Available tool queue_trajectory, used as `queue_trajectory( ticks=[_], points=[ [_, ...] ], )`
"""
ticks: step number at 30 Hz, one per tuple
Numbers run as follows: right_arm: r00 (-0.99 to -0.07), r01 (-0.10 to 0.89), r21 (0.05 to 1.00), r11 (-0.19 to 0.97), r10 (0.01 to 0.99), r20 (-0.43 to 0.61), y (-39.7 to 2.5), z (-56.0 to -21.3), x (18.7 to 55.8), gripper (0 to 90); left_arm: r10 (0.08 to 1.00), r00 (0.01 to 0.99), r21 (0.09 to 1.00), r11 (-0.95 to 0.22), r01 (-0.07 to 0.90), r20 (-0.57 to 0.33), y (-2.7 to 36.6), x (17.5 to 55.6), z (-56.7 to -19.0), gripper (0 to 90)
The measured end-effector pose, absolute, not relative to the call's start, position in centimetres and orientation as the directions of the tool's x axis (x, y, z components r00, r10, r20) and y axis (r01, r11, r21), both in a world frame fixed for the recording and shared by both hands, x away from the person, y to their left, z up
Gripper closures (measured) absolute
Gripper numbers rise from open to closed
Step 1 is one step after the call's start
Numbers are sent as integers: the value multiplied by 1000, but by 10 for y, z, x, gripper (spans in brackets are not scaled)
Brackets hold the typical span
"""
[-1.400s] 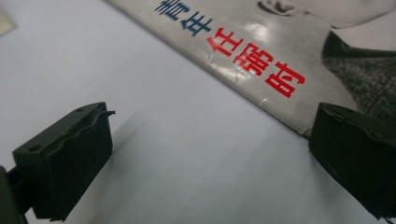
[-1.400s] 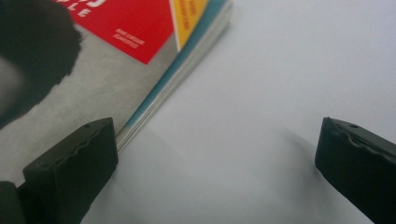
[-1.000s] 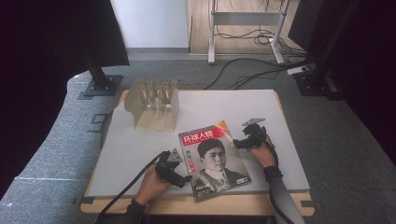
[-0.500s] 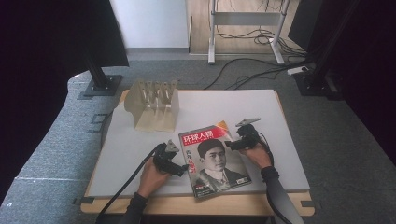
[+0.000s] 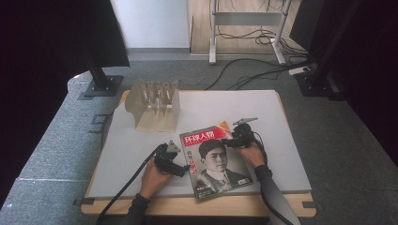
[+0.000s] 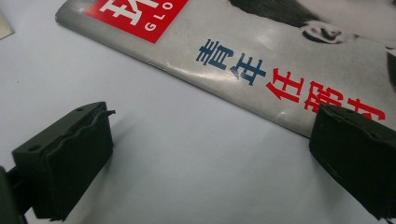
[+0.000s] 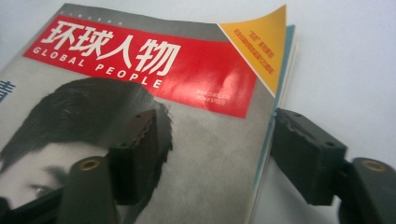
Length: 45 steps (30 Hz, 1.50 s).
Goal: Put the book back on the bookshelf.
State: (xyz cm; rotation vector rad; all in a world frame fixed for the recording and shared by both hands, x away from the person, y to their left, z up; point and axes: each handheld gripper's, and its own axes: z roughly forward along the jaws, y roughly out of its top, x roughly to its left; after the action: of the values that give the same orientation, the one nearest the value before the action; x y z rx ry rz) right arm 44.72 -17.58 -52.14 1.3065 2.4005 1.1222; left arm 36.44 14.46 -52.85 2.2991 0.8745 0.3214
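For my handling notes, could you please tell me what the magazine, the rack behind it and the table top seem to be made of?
Magazine: glossy coated paper; glare streaks on the cover and thin stacked page edges show in the right gripper view.
Rack: probably light wood or plywood, matte tan; too small to be sure.
Table top: smooth matte pale grey sheet, perhaps laminate or a mat, over a wood-coloured edge.

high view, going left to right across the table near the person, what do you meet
Left gripper with its jaws open at the magazine's left edge → magazine lying flat → right gripper with its jaws astride the magazine's right edge → bare grey table top.
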Motion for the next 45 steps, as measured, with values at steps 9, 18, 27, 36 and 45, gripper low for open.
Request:
queue_trajectory(
  ticks=[9, 18, 27, 36, 45],
  points=[
    [-649, 636, 699, 327, 716, 257, -184, -511, 433, 495, 664, 748, 650, -567, 505, -2, 145, 364, -529, 0],
    [-680, 594, 678, 433, 721, 136, -156, -509, 456, 611, 664, 748, 650, -567, 505, -2, 145, 364, -529, 0],
    [-701, 552, 678, 485, 710, 63, -152, -491, 442, 842, 664, 747, 651, -566, 505, -2, 145, 364, -528, 0],
    [-747, 478, 694, 538, 665, -1, -144, -461, 421, 857, 662, 749, 648, -568, 508, -7, 145, 364, -528, 0],
    [-773, 401, 728, 556, 632, -57, -137, -433, 401, 861, 671, 740, 639, -549, 539, -48, 148, 363, -523, 28]
  ],
)
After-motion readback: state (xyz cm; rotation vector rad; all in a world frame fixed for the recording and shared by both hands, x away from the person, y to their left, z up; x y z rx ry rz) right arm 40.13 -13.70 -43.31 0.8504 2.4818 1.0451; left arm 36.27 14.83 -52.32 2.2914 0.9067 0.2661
